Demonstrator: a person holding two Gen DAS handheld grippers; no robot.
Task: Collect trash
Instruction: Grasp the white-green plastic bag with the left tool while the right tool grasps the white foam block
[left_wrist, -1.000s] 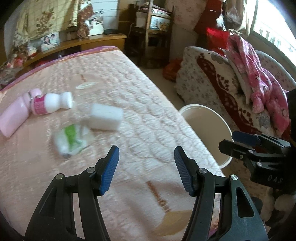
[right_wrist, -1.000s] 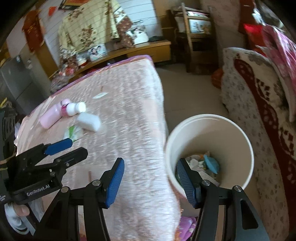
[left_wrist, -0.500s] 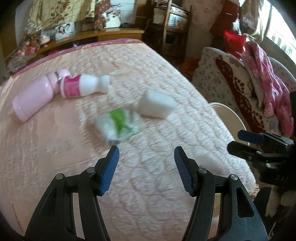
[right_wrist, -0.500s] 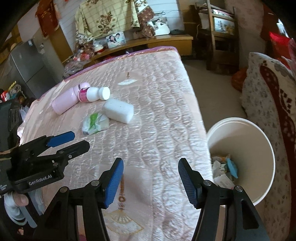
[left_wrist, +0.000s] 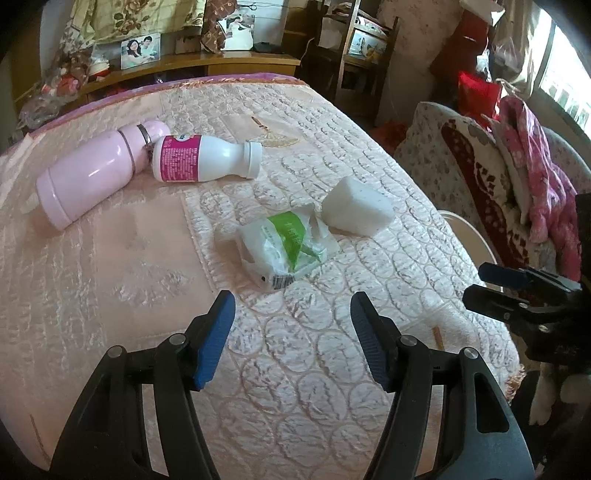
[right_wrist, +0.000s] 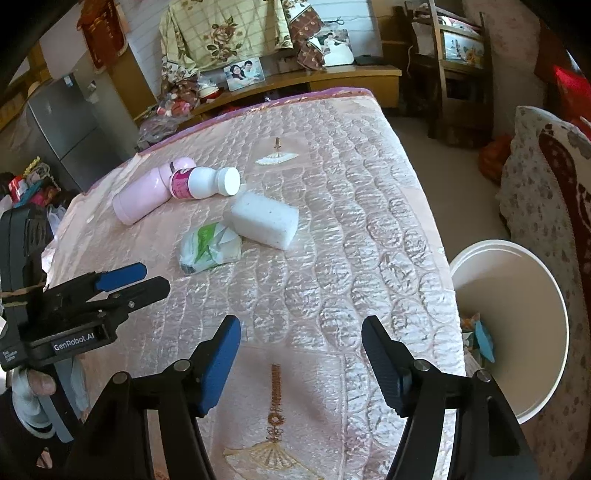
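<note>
A: Which step is shown?
B: Approach. The left gripper (left_wrist: 291, 328) and right gripper (right_wrist: 301, 356) have just been opening, nothing between the jaws.
A: Next?
B: Probably advance the left gripper onto the crumpled wrapper (left_wrist: 284, 249) just ahead; the white bin (right_wrist: 517, 332) stands right of the right gripper.

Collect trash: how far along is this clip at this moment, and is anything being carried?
Done: the white bucket beside the bed already holds some scraps. In hand: nothing; the left tool and right tool are open and empty, the right one's jaws just widening. Left on the bedspread: crumpled green-and-white wrapper, white foam block, white bottle with pink label and pink flask, if that counts as trash.
</note>
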